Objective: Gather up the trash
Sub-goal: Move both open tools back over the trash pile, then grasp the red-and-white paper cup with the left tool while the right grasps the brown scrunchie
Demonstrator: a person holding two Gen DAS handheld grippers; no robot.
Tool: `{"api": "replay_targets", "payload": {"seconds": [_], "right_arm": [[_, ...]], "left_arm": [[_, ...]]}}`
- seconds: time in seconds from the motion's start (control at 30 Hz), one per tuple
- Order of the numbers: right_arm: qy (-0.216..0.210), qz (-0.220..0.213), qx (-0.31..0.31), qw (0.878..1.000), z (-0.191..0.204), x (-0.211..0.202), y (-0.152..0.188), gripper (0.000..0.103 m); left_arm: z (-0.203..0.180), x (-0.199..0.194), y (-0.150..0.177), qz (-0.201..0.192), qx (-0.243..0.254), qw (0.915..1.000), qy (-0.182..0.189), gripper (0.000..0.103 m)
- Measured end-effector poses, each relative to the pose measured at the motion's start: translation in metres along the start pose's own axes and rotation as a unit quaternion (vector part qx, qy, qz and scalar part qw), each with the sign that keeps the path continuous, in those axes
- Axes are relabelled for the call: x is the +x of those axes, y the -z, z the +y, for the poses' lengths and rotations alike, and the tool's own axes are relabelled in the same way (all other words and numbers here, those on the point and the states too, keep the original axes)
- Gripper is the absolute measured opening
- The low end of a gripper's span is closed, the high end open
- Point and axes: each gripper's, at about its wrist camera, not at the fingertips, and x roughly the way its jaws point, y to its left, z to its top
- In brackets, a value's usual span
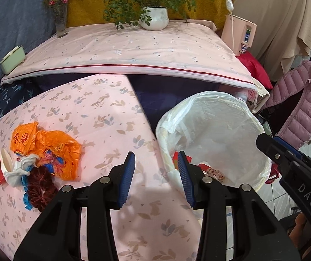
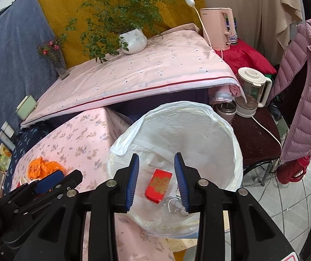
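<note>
A lined bin [image 2: 177, 130] stands just beside the right edge of the near table [image 1: 103, 117], lower than its top. In the bin lie a flat packet [image 2: 158, 184] and a crumpled scrap [image 2: 175, 204] to its right. On the table's left part, a crumpled bag [image 1: 46, 145], a small carton [image 1: 0, 169] and a scrunchie [image 1: 40, 189] lie together, touching. Behind stands a higher table [image 1: 133, 47], bearing a potted plant [image 1: 154, 17] at its back and a vase [image 1: 60, 21] at its far left corner.

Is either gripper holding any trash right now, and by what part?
Nothing is held. The left gripper and right gripper are both open with empty fingers; the red packet lies in the bin.
</note>
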Motion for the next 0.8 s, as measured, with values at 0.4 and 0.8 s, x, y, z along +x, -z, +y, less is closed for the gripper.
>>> {"api": "replay_targets", "payload": {"seconds": [0.4, 0.8], "right_arm": [[-0.020, 0.009, -0.039, 0.999, 0.050, -0.004, 0.011, 0.038], [-0.049, 0.028, -0.091, 0.994, 0.113, 0.000, 0.034, 0.042]], "left_arm": [[0.059, -0.019, 0.015, -0.008, -0.059, 0.9978, -0.028, 0.055], [0.150, -0.029, 0.052, 0.003, -0.140, 0.9872, -0.076, 0.065]]}}
